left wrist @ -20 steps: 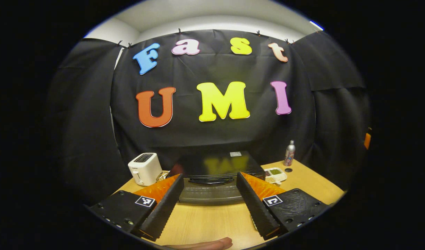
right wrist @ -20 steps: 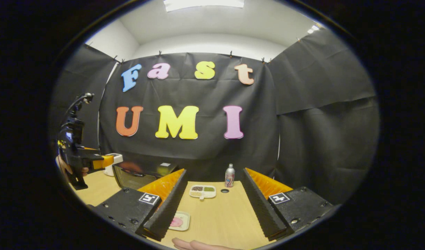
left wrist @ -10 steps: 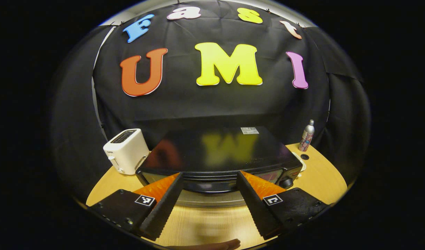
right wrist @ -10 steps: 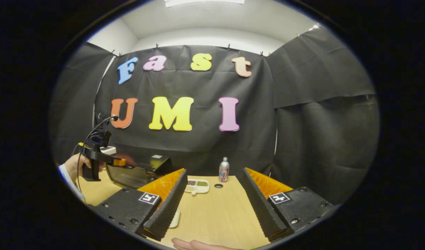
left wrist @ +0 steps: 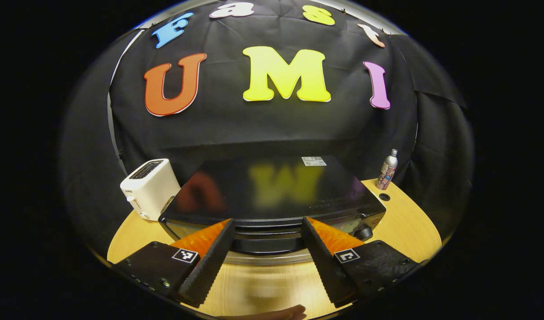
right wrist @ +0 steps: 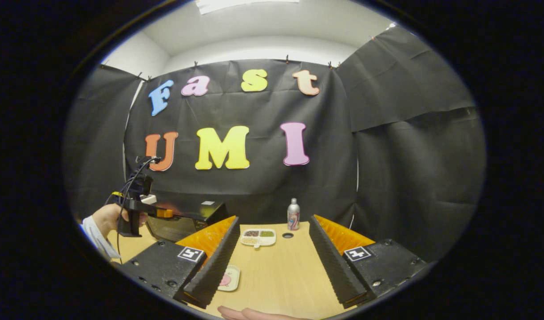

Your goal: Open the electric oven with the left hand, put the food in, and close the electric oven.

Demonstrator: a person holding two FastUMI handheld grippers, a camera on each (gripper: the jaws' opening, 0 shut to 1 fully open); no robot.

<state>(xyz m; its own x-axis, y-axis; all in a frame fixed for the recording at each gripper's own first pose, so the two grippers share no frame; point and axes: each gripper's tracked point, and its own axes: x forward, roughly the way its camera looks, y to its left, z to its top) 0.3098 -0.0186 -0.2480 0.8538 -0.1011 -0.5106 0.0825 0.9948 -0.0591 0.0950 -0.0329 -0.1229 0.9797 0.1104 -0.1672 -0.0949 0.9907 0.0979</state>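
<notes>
Left gripper view: left gripper [left wrist: 266,231], fingers spread and grasping nothing, faces the handle of the closed electric oven [left wrist: 272,191] at the desk's [left wrist: 405,218] rear; white toaster [left wrist: 148,188] left, bottle [left wrist: 387,169] right.

Right gripper view: right gripper [right wrist: 272,235], fingers released, above the desk; food plate [right wrist: 229,278] near the front edge beside its left finger, compartment tray [right wrist: 258,237] farther back.

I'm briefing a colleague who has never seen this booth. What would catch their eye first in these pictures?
The glossy black electric oven dominates the left gripper view, sitting on the wooden table straight ahead of the open left gripper, whose orange-backed fingers frame its door handle. A white toaster stands left of it, a slim silver bottle at the back right. In the right gripper view, a divided white snack tray lies between the open right gripper's fingers.
</notes>
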